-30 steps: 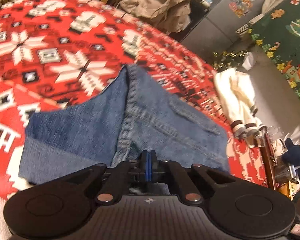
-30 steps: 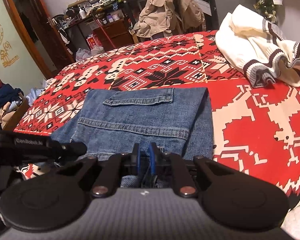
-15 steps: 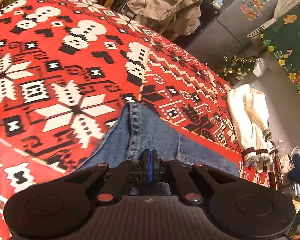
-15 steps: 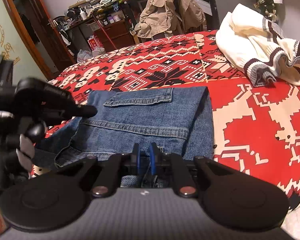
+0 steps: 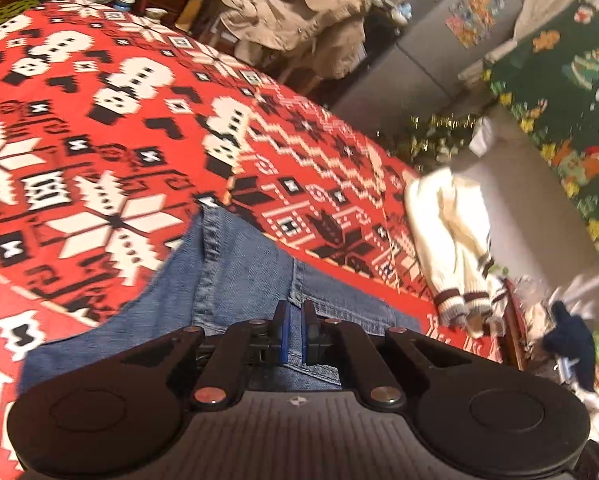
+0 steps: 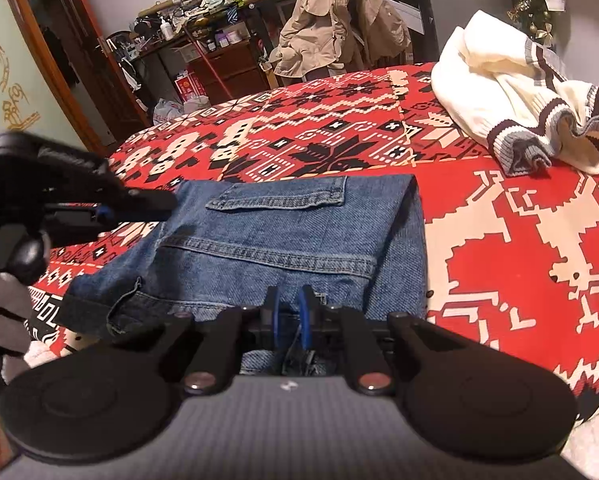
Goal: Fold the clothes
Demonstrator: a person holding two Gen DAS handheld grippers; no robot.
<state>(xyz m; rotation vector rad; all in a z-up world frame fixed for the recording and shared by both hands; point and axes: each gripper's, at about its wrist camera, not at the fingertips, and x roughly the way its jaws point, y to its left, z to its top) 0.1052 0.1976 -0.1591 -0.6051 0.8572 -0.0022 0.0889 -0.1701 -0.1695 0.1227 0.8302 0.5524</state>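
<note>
On the red patterned blanket (image 6: 519,240) lie the folded jeans (image 6: 291,236), near its front edge. Right gripper (image 6: 290,312) is clenched on the denim edge closest to it. Left gripper (image 5: 294,332) has its jaws almost together; I cannot tell if cloth is pinched. A cream sweater (image 6: 511,100) lies well apart.

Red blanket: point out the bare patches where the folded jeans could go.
Free: the wide stretch of red blanket right of the jeans, below the cream sweater; also the band beyond the jeans toward the tan jacket. Crowded: the left edge, where the left gripper hangs, and the sweater's corner.
</note>
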